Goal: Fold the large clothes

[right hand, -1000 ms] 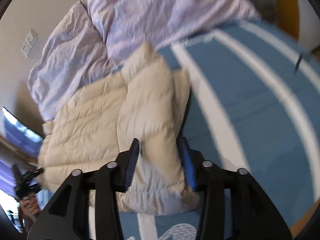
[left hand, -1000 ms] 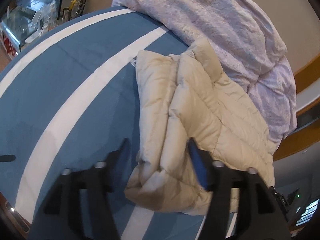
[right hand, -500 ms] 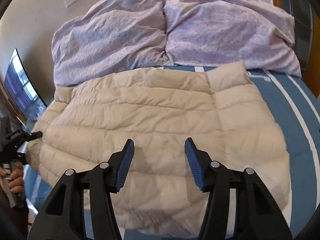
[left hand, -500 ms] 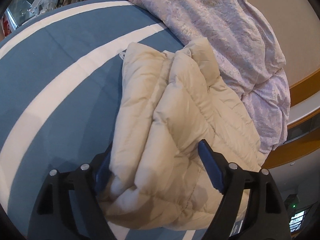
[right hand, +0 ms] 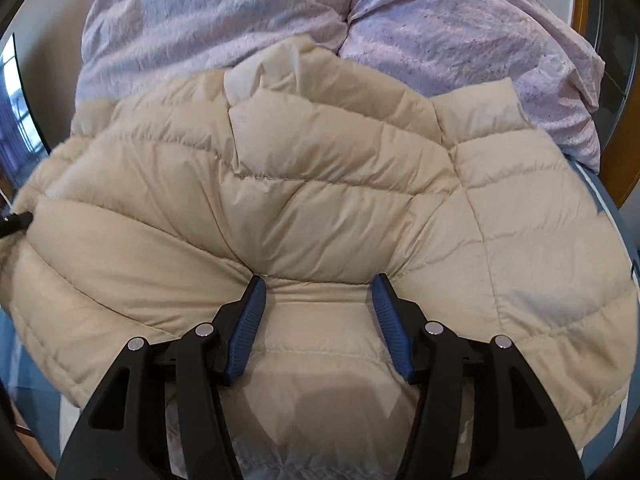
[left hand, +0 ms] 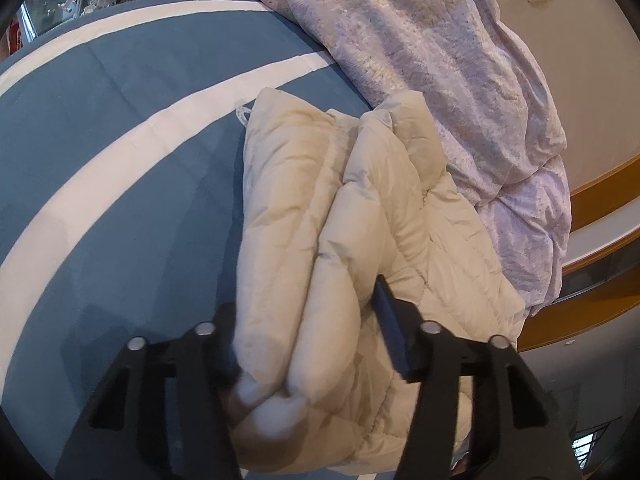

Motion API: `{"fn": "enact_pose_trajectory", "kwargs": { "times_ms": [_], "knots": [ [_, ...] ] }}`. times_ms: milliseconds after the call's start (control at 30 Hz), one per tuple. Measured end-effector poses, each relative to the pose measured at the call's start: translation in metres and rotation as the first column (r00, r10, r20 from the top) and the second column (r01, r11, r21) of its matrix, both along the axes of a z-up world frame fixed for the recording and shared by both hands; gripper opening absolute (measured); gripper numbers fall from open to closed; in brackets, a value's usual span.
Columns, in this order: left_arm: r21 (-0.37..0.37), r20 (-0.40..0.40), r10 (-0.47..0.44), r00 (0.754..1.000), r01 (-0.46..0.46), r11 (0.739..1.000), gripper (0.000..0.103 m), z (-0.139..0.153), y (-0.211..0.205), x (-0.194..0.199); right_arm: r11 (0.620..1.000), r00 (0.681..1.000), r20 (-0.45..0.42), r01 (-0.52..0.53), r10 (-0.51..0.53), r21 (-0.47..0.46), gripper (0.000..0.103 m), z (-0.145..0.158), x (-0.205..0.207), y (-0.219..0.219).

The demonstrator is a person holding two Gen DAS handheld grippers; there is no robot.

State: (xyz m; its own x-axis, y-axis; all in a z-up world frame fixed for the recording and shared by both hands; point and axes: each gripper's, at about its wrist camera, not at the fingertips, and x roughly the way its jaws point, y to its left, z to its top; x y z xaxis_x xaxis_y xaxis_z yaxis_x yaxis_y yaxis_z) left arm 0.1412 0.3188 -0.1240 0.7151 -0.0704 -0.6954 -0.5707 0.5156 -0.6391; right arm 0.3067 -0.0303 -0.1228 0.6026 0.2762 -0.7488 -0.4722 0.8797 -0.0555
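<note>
**On the striped bed, both grippers at the puffer jacket**

On the blue-and-white bedsheet (left hand: 120, 184) lies a cream puffer jacket (left hand: 360, 208), partly folded, its far edge against the lilac duvet (left hand: 460, 80) heaped at the head of the bed.

The left gripper (left hand: 308, 312) straddles a thick rolled edge of the jacket, and its jaws are closing on it; the padding bulges between the fingers, which look to be pressing it from both sides. From this side the jacket's long axis runs straight away from the fingers toward the duvet, so the left hand is placed at the jacket's end.

The right gripper (right hand: 318, 300) sits about half open over the jacket's broad quilted face, its jaws still parting slightly. Its blue pads (right hand: 250, 320) dent the fabric and a ridge puckers between them, but a firm hold cannot be told.

Only the right wrist view shows the jacket's full spread across the bed. Only the left wrist view shows the stacked layers at the edge and the bare sheet beside them, which looks like the room a fold would need.
</note>
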Motion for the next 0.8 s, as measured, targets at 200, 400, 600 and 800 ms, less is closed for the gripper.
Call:
{"fn": "enact_pose_trajectory", "kwargs": {
  "times_ms": [200, 400, 600, 800],
  "knots": [
    [0.022, 0.015, -0.017, 1.000, 0.017, 1.000, 0.037, 0.005, -0.003, 0.001, 1.000, 1.000, 0.000, 0.005, -0.005, -0.001, 0.058, -0.005, 0.000, 0.000],
    [0.020, -0.020, -0.001, 1.000, 0.001, 1.000, 0.054, 0.001, -0.002, 0.005, 1.000, 1.000, -0.001, 0.003, -0.003, 0.004, 0.058, -0.005, 0.000, -0.001],
    [0.005, 0.041, -0.032, 0.999, 0.031, 0.999, 0.026, 0.013, -0.004, 0.004, 1.000, 1.000, -0.010, 0.003, -0.002, 0.021, 0.058, -0.005, 0.002, -0.002],
    [0.027, 0.157, -0.072, 0.985, 0.069, 0.997, 0.023, 0.054, -0.015, 0.003, 1.000, 1.000, -0.013, 0.003, -0.003, 0.026, 0.058, -0.005, 0.001, 0.000]
  ]
}}
